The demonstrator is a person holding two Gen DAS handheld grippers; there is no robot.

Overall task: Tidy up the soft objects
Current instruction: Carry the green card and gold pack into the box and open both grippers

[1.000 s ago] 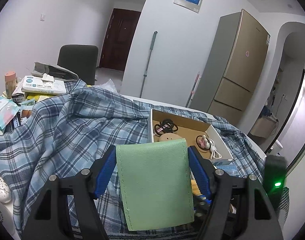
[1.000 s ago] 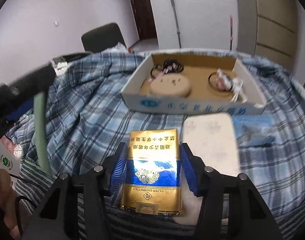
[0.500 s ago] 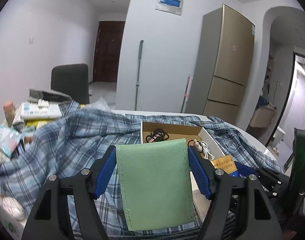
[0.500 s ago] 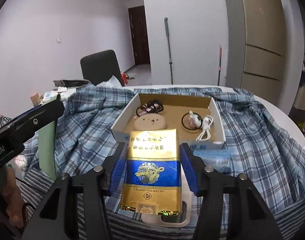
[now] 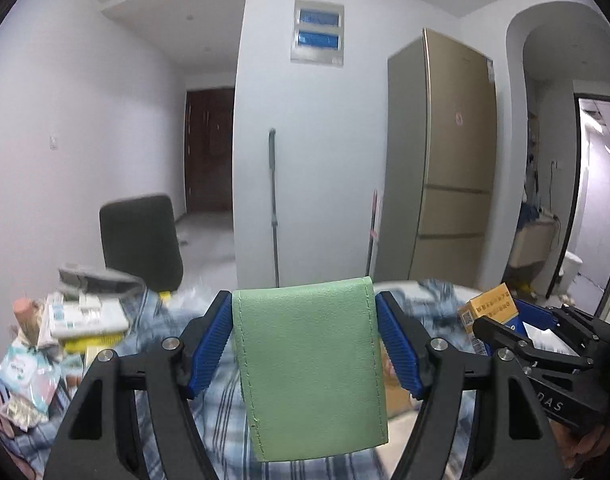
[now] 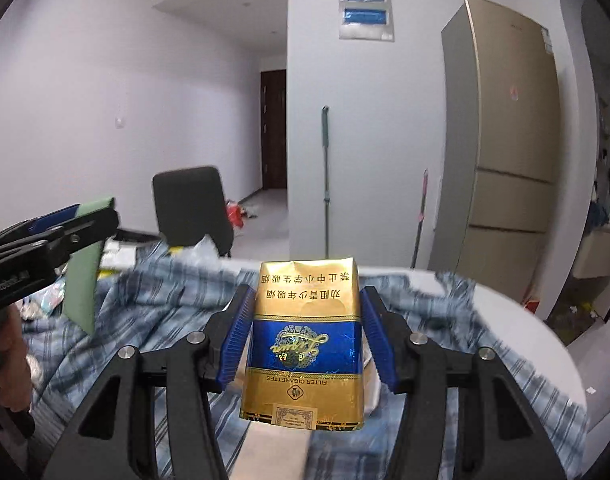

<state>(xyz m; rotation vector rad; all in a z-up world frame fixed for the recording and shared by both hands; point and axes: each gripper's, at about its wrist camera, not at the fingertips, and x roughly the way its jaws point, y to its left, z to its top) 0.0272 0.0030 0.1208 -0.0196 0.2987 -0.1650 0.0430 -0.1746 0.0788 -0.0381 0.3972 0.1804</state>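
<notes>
My left gripper (image 5: 305, 320) is shut on a green stitched wallet (image 5: 311, 368), its blue pads pressing both side edges, held up above the table. My right gripper (image 6: 307, 322) is shut on a gold and blue soft cigarette pack (image 6: 307, 340), also lifted. In the left wrist view the cigarette pack (image 5: 491, 310) and the right gripper show at the right. In the right wrist view the wallet (image 6: 85, 268) and the left gripper's fingers (image 6: 53, 236) show at the left. A blue plaid cloth (image 6: 145, 320) covers the table below. The cardboard tray is hidden behind the held items.
A dark chair (image 5: 141, 242) stands behind the table. Packets and boxes (image 5: 65, 320) are heaped at the table's left end. A gold fridge (image 5: 445, 160) and a mop handle (image 5: 273, 208) stand against the far wall. A hand (image 6: 9, 356) grips the left gripper's handle.
Both grippers have risen and tipped up with their items. The table and the cardboard tray have dropped low and mostly out of sight; walls and ceiling now fill both views.
</notes>
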